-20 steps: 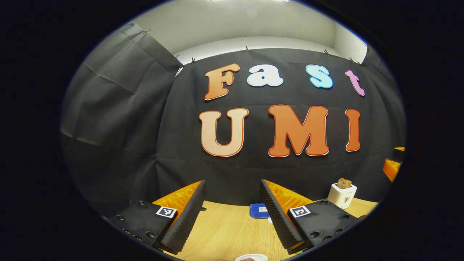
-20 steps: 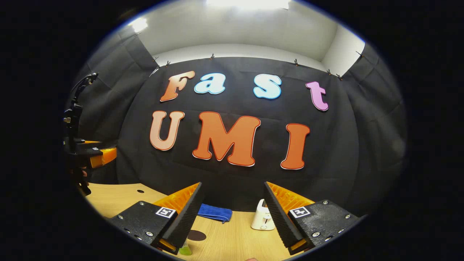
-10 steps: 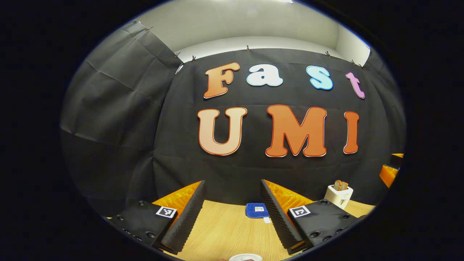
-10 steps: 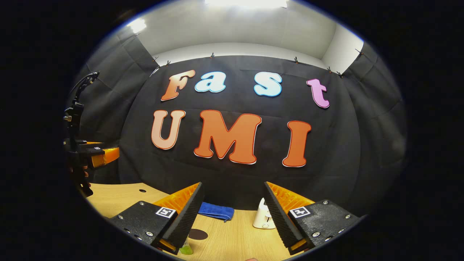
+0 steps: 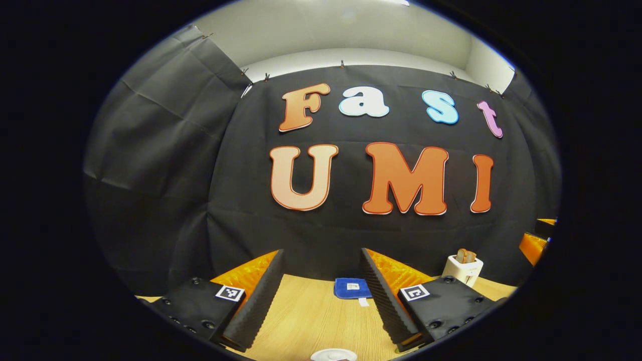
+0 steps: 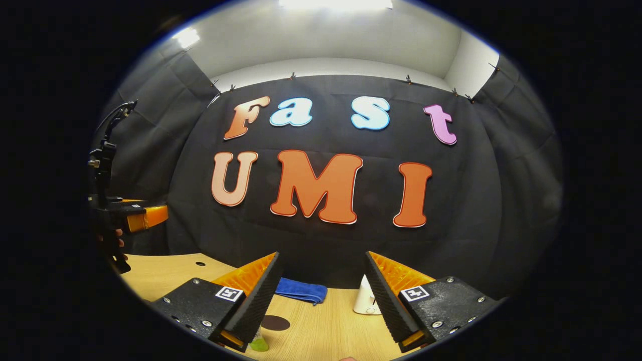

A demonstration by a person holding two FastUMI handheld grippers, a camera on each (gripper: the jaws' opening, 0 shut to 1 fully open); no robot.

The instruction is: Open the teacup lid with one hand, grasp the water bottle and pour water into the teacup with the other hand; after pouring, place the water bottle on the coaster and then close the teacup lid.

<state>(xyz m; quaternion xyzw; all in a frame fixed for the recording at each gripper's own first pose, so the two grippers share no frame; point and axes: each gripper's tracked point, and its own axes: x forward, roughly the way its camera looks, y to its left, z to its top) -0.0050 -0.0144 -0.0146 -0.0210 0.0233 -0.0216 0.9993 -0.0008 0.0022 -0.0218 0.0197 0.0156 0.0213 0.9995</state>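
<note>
In the left gripper view my left gripper is open above the wooden table, nothing between its fingers. The white teacup lid peeks in at the bottom edge, just below the gap. In the right gripper view my right gripper is open too and holds nothing. A green bit of the water bottle shows by the left fingertip at the bottom. The dark round coaster lies on the table just beyond it. The left gripper, held by a hand, shows at the far left of this view.
A folded blue cloth lies at the table's back near the wall. A white toaster with bread slices stands to its right, also seen as the toaster behind my right finger. The blue cloth sits beside it.
Both views have tilted slightly downward, showing more table. In the left gripper view the cloth, toaster and teacup lid have drifted left. Both grippers stay open.
</note>
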